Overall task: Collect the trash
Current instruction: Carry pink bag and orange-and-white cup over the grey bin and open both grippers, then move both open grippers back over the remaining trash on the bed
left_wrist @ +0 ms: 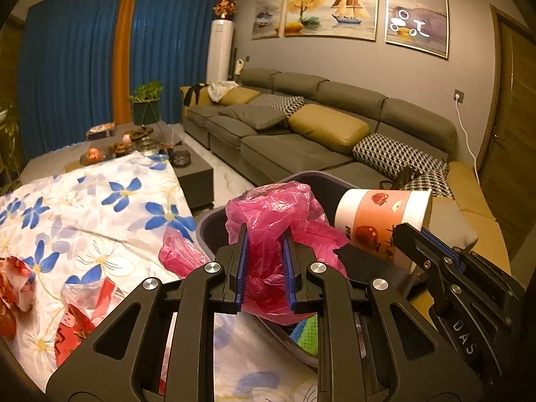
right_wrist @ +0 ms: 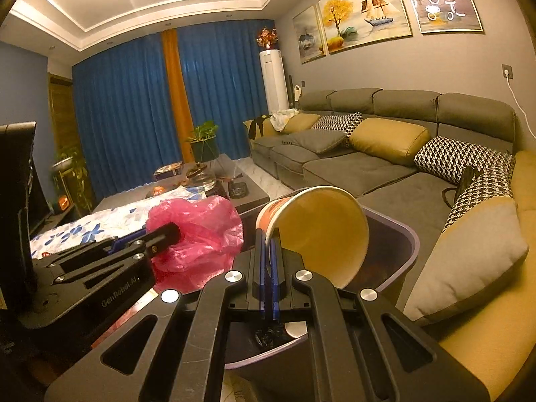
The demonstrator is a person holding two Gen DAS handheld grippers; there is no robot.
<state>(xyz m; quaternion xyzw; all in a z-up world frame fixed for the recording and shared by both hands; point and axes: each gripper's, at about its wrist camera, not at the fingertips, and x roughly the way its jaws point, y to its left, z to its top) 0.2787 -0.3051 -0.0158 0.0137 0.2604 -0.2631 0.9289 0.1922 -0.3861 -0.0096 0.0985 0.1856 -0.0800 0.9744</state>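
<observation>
Step in hand: drop-off, both loads over the bin (left_wrist: 214, 221). Left gripper (left_wrist: 264, 268) has its jaws nearly closed, pads pinching a crumpled pink plastic bag (left_wrist: 278, 214) that sits above the bin's near-left rim. Right gripper (right_wrist: 267, 261) has its jaws fully closed on the rim of a paper cup (right_wrist: 321, 231), w/ apple print, tipped on its side, mouth toward the right wrist cam, hanging over the bin's opening.

Next move, I judge: spread both sets of jaws so the 2 items fall in; the bag sits close to the rim, so nudge it inward 1st or it may snag on the edge.

Bin contents: something green (left_wrist: 306, 335) low in the left view, a dark crumpled scrap (right_wrist: 268, 335) and a pale disc (right_wrist: 296, 330) in the right view; rest too dark to tell.

Still out on the floral cloth (left_wrist: 100, 207): another pink bag (left_wrist: 177, 251), red wrappers (left_wrist: 73, 328).
</observation>
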